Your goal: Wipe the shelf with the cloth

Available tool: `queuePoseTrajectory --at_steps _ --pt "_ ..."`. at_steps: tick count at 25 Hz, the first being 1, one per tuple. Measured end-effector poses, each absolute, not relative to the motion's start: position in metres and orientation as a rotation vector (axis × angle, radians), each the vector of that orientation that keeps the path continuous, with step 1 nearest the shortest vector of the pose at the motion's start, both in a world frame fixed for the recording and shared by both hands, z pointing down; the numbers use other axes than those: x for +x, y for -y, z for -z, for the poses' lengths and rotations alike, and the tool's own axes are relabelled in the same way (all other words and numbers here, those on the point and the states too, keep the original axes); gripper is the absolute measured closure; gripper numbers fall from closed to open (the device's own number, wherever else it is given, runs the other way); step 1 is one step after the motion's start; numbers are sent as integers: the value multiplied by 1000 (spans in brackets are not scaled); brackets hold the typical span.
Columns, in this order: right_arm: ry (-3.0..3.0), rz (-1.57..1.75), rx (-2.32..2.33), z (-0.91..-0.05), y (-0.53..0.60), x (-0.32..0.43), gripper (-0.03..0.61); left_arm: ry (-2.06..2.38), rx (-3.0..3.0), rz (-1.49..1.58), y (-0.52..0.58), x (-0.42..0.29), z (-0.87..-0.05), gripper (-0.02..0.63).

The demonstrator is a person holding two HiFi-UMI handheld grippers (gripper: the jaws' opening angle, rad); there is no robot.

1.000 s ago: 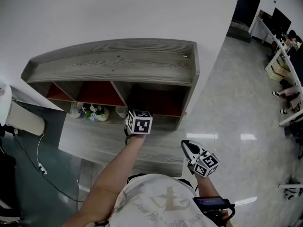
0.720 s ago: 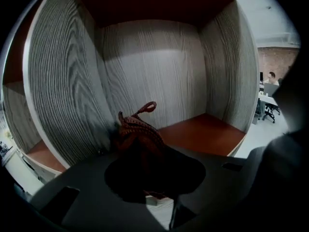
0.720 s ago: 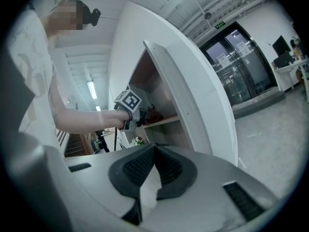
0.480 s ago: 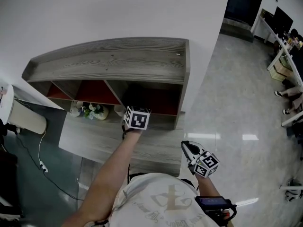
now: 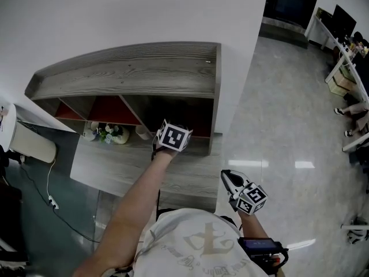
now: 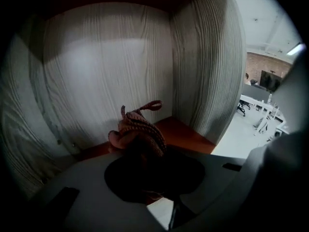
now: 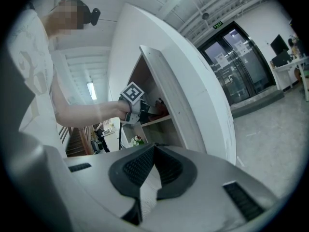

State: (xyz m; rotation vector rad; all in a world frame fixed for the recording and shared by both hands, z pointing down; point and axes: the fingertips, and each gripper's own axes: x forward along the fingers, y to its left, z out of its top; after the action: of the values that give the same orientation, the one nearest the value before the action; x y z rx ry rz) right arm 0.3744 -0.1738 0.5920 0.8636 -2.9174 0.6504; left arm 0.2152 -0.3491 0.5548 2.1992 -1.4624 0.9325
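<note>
Shelf [image 5: 132,74] of grey wood against a white wall, with open compartments under its top. The left gripper [image 5: 173,138] is in the rightmost compartment. Its jaws are clamped on a bunched pinkish cloth [image 6: 139,128], held over the compartment's red floor [image 6: 188,135] near the back right corner. Whether the cloth touches the wood cannot be told. The right gripper [image 5: 230,180] hangs well apart from the shelf, low beside the person's body, its jaws closed together on nothing. Flowers [image 5: 112,134] sit on the shelf's lower level, left of the left gripper.
</note>
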Motion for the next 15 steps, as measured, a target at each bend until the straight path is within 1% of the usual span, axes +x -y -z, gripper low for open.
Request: queuePoseTrajectory --at_steps 15 --pt "2925 -666 859 -597 170 383 574 1099 2417 -1003 338 285 -554 517"
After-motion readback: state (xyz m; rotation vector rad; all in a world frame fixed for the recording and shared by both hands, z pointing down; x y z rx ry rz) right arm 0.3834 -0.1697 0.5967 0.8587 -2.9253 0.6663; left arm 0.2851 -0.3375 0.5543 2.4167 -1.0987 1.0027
